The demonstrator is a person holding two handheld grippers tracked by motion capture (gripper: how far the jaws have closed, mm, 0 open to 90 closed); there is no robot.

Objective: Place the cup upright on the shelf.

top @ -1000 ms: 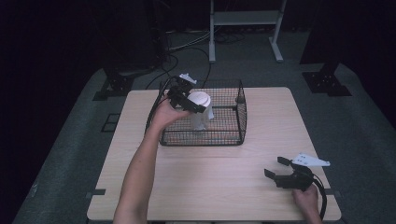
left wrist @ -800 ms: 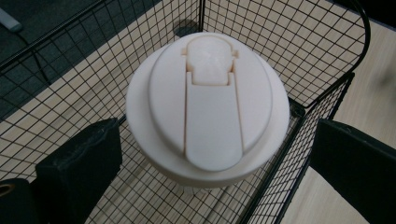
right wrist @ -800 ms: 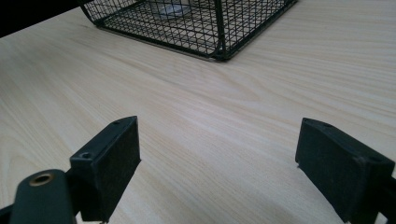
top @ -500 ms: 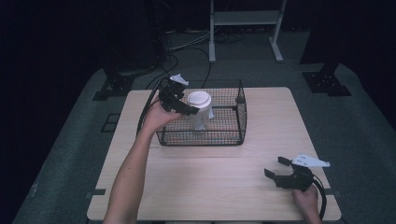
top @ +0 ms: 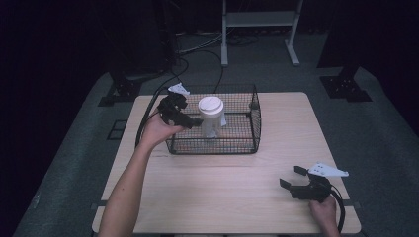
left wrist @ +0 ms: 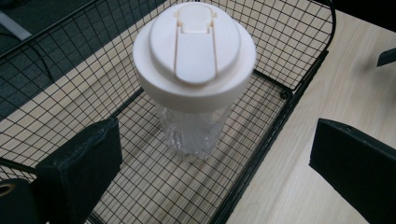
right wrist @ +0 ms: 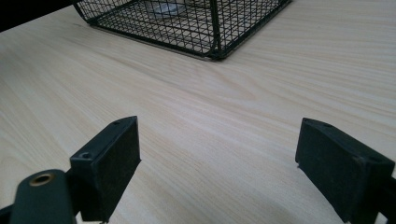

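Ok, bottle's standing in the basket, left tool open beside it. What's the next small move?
Probably draw the left tool back and up over the wire basket rim: its jaws are open, clear of the bottle, which stands upright alone. The right tool rests open.

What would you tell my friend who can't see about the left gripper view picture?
A clear bottle with a big white flip lid stands upright inside a black wire basket on a pale wooden table. The left gripper is wide open, a black jaw on each side, not touching the bottle.
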